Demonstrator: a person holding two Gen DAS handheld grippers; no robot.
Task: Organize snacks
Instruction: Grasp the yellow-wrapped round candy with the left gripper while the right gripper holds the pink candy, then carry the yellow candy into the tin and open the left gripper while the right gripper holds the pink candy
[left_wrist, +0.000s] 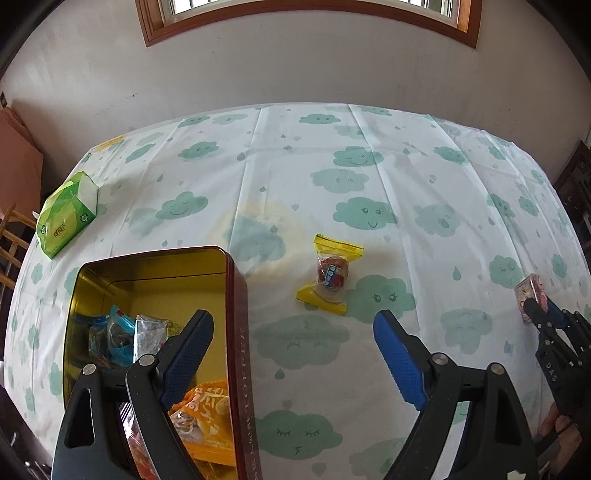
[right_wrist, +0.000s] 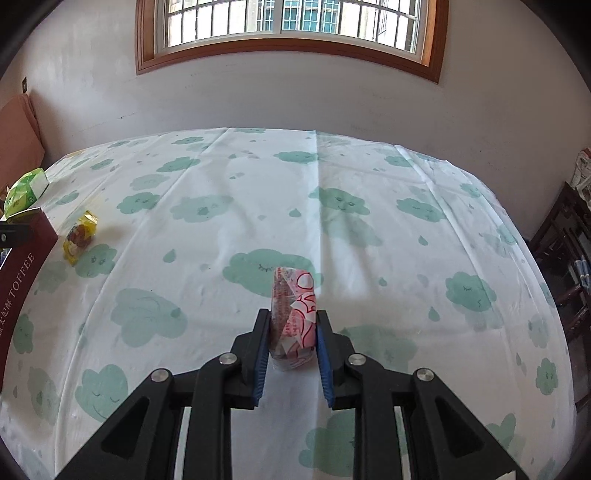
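Note:
A dark red toffee tin (left_wrist: 236, 332) with a gold inside stands open at the left and holds several wrapped snacks (left_wrist: 122, 336). My left gripper (left_wrist: 291, 332) is open and empty, its left finger over the tin and its right finger over the cloth. A yellow-wrapped snack (left_wrist: 330, 275) lies on the cloth just beyond it; it also shows in the right wrist view (right_wrist: 79, 236). My right gripper (right_wrist: 293, 325) is shut on a pink-and-white wrapped snack (right_wrist: 295, 306), held near the cloth. That snack shows at the right edge of the left wrist view (left_wrist: 532, 295).
A green tissue pack (left_wrist: 66, 214) lies at the table's far left edge. The table wears a white cloth with green clouds (right_wrist: 332, 184). A wall with a window (right_wrist: 291, 22) stands behind the table. Dark wooden furniture (right_wrist: 565, 251) stands at the right.

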